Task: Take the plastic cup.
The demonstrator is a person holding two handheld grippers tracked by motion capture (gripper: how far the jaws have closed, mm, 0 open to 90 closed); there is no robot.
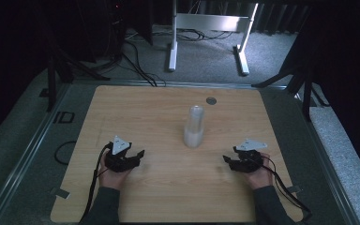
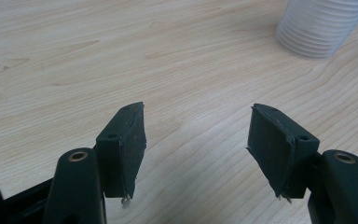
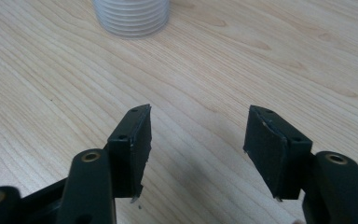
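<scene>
Both grippers idle and empty, cup stack untouched.
Left gripper (image 1: 138, 154) and right gripper (image 1: 228, 160) sat on the table (image 1: 159, 197), jaws spread. Stack of translucent plastic cups (image 1: 193, 126) stood upright mid-table between them. Likely light, thin-walled, crushable, tippy; I'd grip low on the ribbed rims (image 2: 314, 39), gently.

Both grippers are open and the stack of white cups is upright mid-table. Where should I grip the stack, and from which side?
Probably across the lower, ribbed part of the stack of cups, coming in level from the side. It stands upright and tall, so a high grip could tip it. The right gripper and left gripper are both open, and each sits to one side of the stack on the table; either could reach it.
</scene>
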